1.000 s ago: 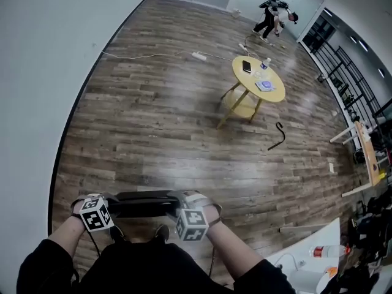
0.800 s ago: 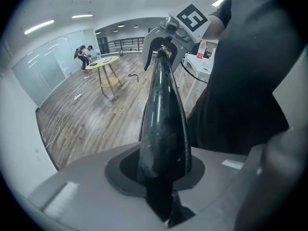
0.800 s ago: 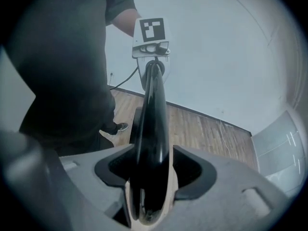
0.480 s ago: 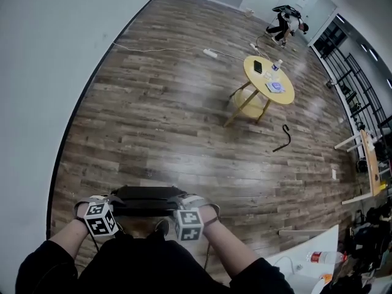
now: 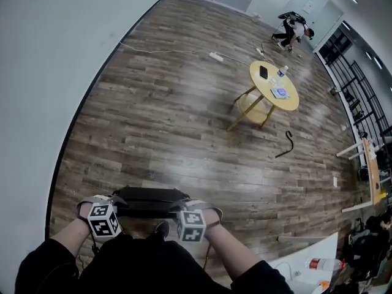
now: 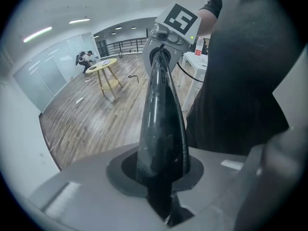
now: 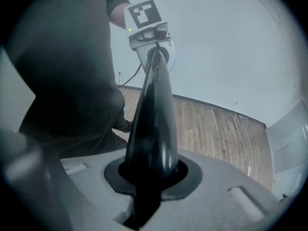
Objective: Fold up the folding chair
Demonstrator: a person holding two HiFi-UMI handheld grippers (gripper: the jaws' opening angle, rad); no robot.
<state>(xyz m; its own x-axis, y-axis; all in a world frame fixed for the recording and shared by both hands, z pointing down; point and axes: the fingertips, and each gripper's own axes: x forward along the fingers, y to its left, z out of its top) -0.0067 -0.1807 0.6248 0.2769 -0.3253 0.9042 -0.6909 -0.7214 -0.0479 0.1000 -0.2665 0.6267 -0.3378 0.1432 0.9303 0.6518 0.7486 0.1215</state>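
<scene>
Folding chair on wood floor, toward floor's wall-side edge, at person's feet; only black top bar of its back shows. Left tongs narrow, clamped on bar's left end. Right tongs at bar's right end, closing, bar between pads and pressed by them. Bar spans from one tongs to other. Yellow round table well apart

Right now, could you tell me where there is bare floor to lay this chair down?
The widest bare floor lies just ahead of the folding chair, between the white wall on the left and the yellow round table. It is crowded by that table, with the black hooked stick, and at lower right, around the white table.
</scene>
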